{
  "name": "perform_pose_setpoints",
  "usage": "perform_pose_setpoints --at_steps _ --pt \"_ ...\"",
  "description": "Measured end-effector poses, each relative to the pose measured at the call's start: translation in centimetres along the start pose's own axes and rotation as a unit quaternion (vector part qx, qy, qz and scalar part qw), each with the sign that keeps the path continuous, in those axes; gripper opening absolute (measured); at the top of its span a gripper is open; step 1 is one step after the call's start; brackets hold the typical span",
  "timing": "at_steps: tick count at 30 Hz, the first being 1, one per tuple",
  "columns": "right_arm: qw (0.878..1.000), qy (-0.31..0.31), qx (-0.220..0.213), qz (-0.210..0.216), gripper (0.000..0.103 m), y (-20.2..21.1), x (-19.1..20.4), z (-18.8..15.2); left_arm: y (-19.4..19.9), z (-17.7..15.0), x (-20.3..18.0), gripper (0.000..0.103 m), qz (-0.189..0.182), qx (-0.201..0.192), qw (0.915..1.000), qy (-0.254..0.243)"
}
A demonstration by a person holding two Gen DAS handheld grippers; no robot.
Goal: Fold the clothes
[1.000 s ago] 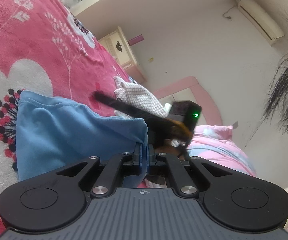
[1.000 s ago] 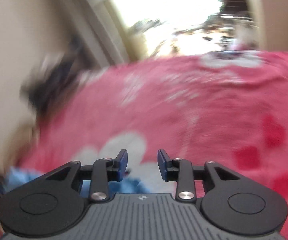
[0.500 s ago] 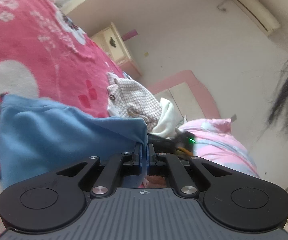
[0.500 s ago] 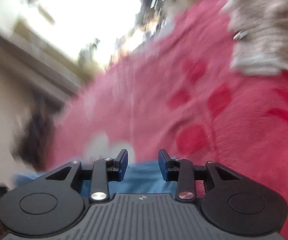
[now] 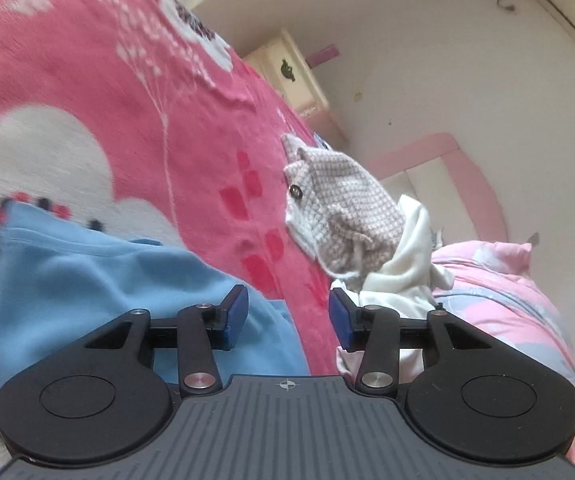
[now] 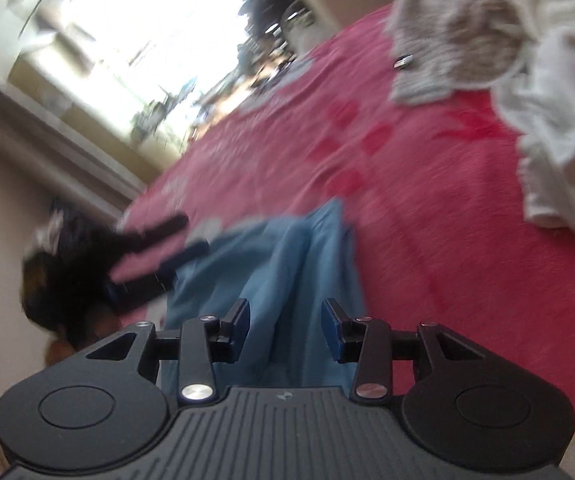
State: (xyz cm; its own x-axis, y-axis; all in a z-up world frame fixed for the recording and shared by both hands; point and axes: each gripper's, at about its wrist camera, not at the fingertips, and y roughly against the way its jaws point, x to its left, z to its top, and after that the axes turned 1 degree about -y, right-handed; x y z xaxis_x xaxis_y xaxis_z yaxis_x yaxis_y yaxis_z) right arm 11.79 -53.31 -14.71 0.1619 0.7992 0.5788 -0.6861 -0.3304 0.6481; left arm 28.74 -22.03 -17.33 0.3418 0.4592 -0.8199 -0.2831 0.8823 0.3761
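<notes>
Pink blanket (image 5: 207,128) bears blue garment (image 5: 87,276), checked garment (image 5: 343,208).

Under my view spreads a pink bed blanket (image 5: 191,128) patterned with white flowers, thin white stems and darker red blocks. Past its far edge stands a cream bedside cabinet (image 5: 287,72) with a dark handle, against a plain white wall (image 5: 427,60). High on that wall, at the upper right, I see an air conditioner (image 5: 563,4) with a cord hanging beside it. A pink-framed headboard (image 5: 463,168) rises at the head of the bed, and a pale pink quilt (image 5: 499,288) with bluish patches is heaped in front of it. From my other side, a bright window (image 6: 127,40) glares, its sill blurred.
</notes>
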Motion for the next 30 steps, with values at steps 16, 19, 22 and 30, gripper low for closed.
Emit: perform_pose_setpoints --at_steps 16,19,22,30 --pt "0.936 0.297 0.09 -0.166 0.007 -2.6 8.5 -7.3 3.8 -7.4 -3.1 0.044 0.099 0.031 0.974 -0.201" --pt "0.944 0.273 0.04 -0.182 0.004 -0.8 9.1 -7.9 3.7 -8.4 -3.3 0.044 0.117 0.028 0.9655 -0.231" --pt "0.959 0.192 -0.026 -0.206 0.004 1.5 8.8 -8.6 3.7 -9.1 -3.0 0.044 0.133 0.022 0.9593 -0.248" --pt "0.966 -0.023 -0.046 -0.252 0.018 3.3 4.1 -9.5 3.7 -10.0 -2.4 0.044 0.15 0.017 0.9516 -0.268"
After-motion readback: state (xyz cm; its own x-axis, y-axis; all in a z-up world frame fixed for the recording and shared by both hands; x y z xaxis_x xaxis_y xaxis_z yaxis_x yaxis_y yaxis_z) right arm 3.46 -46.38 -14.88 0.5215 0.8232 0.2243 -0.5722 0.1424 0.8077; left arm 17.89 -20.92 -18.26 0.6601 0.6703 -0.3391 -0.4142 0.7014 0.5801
